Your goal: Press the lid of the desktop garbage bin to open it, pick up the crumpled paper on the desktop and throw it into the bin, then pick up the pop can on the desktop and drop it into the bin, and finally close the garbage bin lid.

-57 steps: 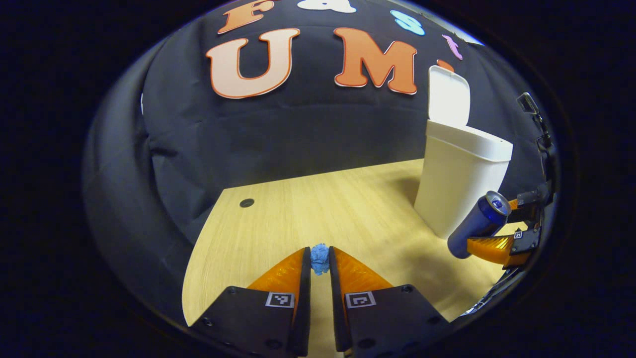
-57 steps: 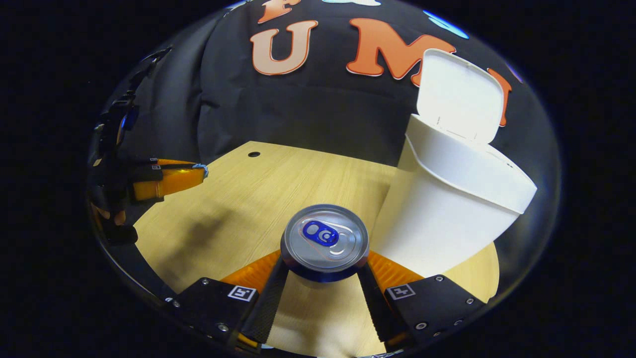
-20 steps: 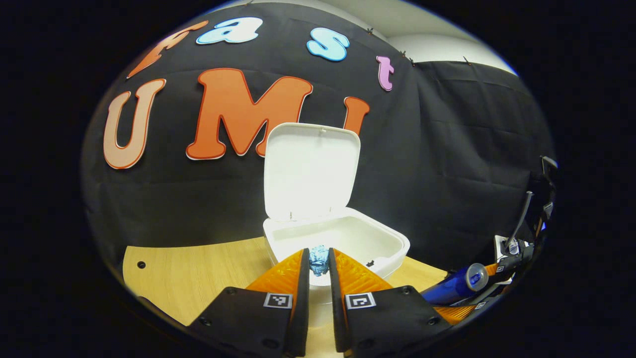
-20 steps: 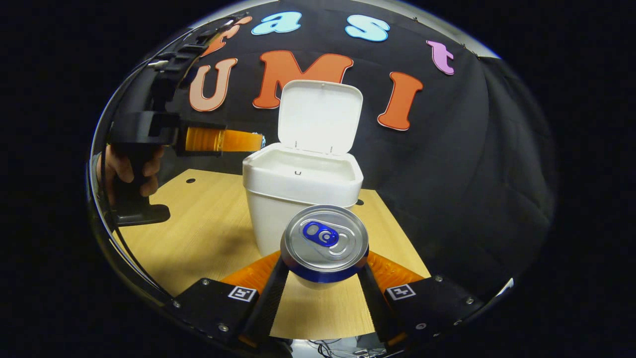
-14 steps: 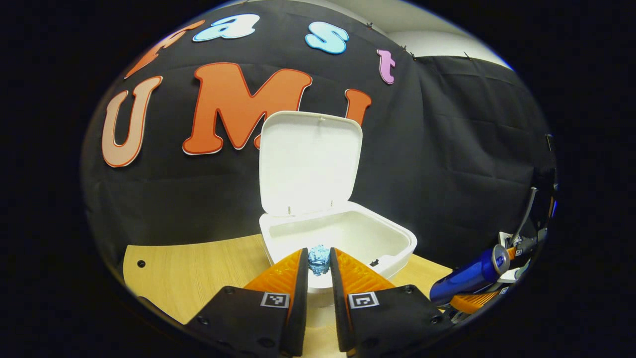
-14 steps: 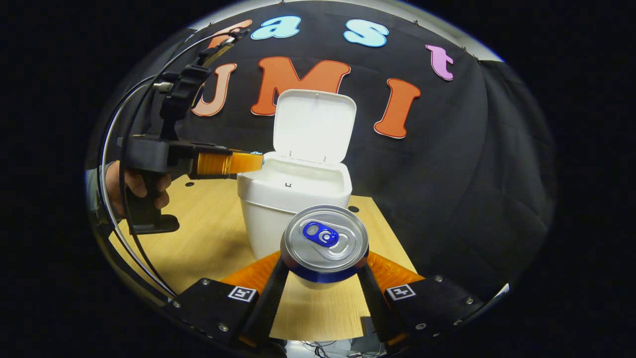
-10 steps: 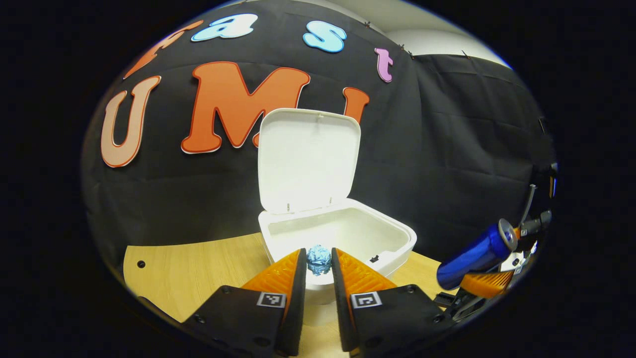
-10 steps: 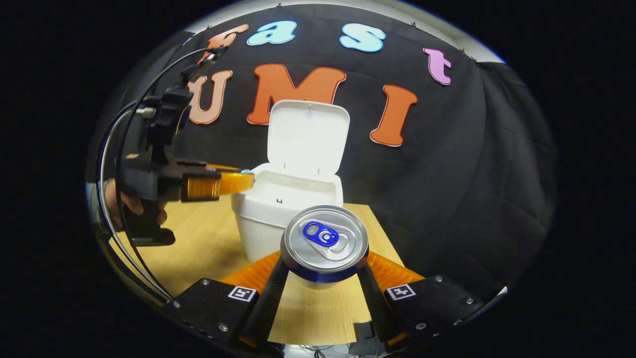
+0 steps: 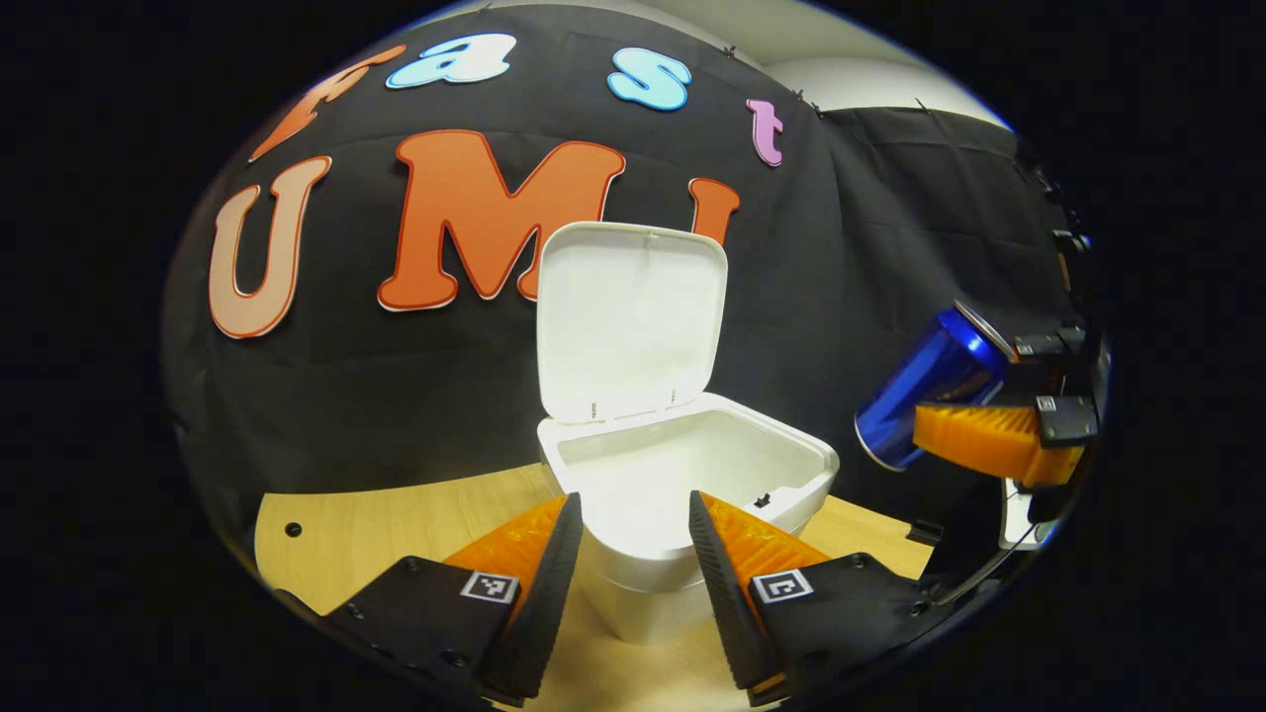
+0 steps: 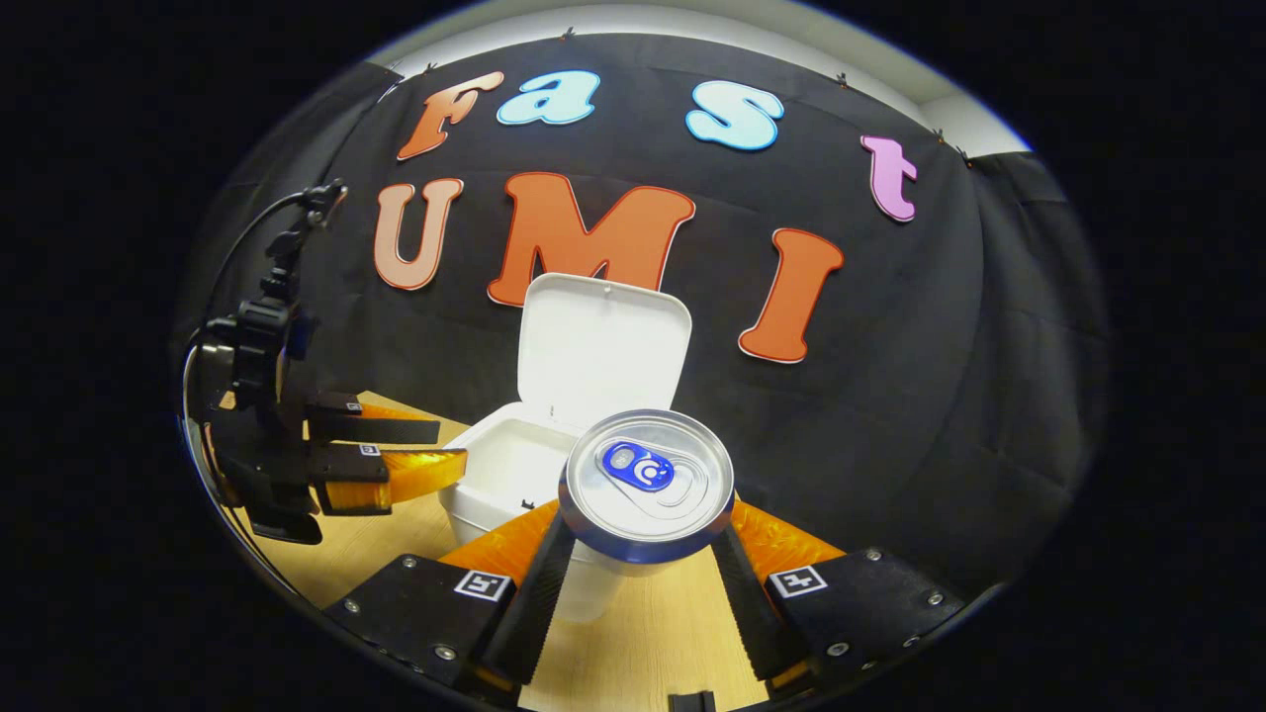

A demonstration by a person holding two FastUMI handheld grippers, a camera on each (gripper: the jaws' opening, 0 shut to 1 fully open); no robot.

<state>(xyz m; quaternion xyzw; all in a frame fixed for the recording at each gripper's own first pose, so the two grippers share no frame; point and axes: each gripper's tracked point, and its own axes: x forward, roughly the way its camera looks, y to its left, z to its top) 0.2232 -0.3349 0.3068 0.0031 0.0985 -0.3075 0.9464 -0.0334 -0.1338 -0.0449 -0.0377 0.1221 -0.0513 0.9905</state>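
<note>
The white desktop bin (image 9: 732, 465) (image 10: 495, 465) stands on the wooden table with its lid (image 9: 628, 321) (image 10: 598, 346) tipped up and back. My left gripper (image 9: 633, 504) (image 10: 450, 450) hovers at the bin's near rim, open, with nothing between its fingers. No crumpled paper is in sight; the bin's inside looks plain white from here. My right gripper (image 10: 643, 529) (image 9: 949, 415) is shut on the blue pop can (image 10: 646, 485) (image 9: 925, 386), held in the air to the right of the bin and above rim height, silver top toward its own camera.
The wooden table (image 9: 396, 524) (image 10: 633, 633) has small round holes near its back left edge (image 9: 293, 529). Black cloth walls close in behind and to the right of the bin. A black cable (image 10: 252, 262) loops from the left gripper's handle.
My left gripper has opened and the blue paper ball has left its fingers over the bin. My right gripper has risen with the can, and the bin sits lower in its view.
</note>
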